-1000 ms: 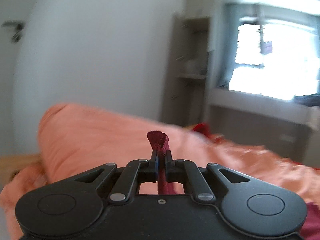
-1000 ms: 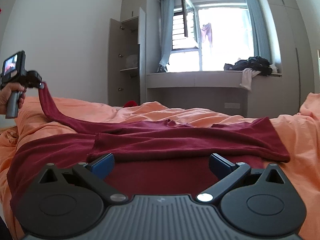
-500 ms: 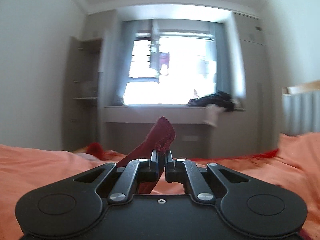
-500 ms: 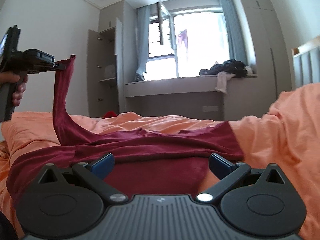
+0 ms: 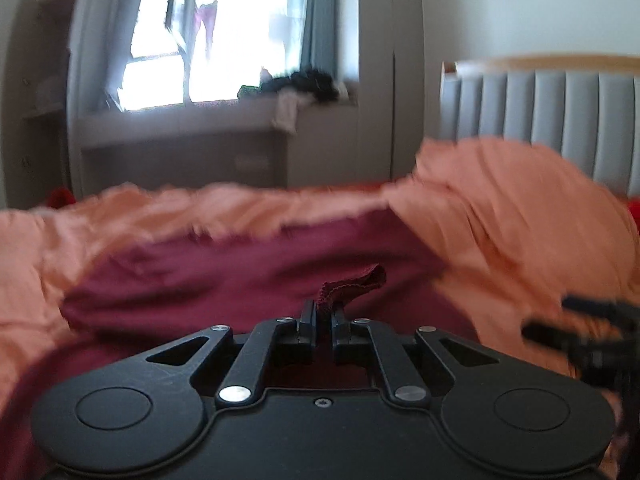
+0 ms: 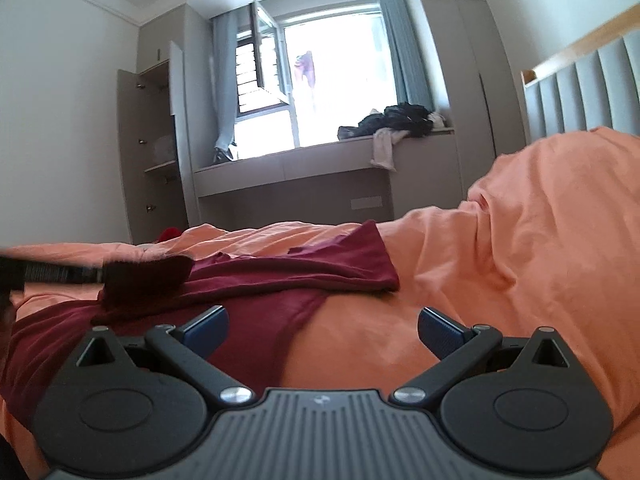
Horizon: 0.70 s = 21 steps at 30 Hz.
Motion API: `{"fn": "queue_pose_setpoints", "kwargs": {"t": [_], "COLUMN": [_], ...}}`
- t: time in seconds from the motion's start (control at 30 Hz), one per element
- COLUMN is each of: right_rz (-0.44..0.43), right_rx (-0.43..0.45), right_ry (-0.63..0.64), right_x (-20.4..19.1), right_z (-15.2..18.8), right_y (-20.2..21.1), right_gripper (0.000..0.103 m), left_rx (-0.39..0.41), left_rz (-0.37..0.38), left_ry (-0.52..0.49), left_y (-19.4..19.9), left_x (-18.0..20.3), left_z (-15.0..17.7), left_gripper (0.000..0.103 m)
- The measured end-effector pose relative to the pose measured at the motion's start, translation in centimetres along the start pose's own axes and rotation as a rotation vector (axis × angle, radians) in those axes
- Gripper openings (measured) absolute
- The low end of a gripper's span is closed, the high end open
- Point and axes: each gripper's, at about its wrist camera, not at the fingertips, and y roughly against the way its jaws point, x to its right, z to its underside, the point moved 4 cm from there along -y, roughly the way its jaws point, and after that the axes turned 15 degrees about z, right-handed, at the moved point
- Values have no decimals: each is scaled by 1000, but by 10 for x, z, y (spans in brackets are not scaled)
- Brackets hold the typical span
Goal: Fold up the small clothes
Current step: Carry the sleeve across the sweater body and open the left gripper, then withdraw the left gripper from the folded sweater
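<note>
Gripping a sleeve cuff (image 5: 352, 286) between closed jaws, my left gripper (image 5: 322, 318) hung low over the dark red shirt (image 6: 296, 276) that lay spread across the orange bedspread (image 6: 520, 264). My right gripper (image 6: 322, 326) sat wide apart and empty just above the shirt's near edge, holding nothing. Seen from the right wrist, the sleeve trailed from the left gripper (image 6: 98, 272) onto the shirt's body, blurred by motion.

The fold looked only partly made, in my judgement. The risk from there was the sleeve landing crooked or bunched: the bedspread was soft and rumpled, and the shirt already showed ridges along its far side, so a careless drop could leave a lump under later folds. Only a small pinch of cuff showed above the jaws, and it could slip free if I pulled against the fabric's drag. Tugging sideways could also haul the whole shirt off its flat spread, since nothing pinned it down.

As for containers, an open cupboard (image 6: 160, 152) stood by the window, with something pale on a shelf that I could not identify. A heap of dark clothes (image 6: 400, 120) lay on the window ledge (image 6: 280, 164).
</note>
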Motion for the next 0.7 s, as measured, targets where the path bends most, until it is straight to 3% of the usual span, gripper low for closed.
{"fn": "queue_pose_setpoints", "kwargs": {"t": [0.07,0.1,0.17,0.2,0.23,0.37,0.5,0.7], "right_rz": [-3,-6,-14,-19,-25,-47,-69,-112], "right_rx": [-12,-17,-23,-26,-29,-29,-42,-30], "right_ry": [-10,-13,-11,-9,-8,-21,-24,5], "right_x": [0,-1,-7,-10,-14,-28,-48,-85], "right_z": [1,2,3,5,5,4,5,6], "right_y": [-3,-5,-8,-9,-11,-20,-34,-50], "right_gripper": [103,103,103,103,103,103,103,103], "left_rx": [-40,-45,-49,-51,-51,-56,-21,-77], "left_rz": [18,29,83,103,99,57,-49,-222], "left_ry": [18,48,110,131,133,102,123,273], "left_y": [2,5,9,11,14,25,42,47], "left_x": [-3,-8,-15,-18,-21,-28,-56,-137], "left_z": [8,10,9,8,9,7,-1,-7], "left_gripper": [14,22,50,73,84,85,101,102]}}
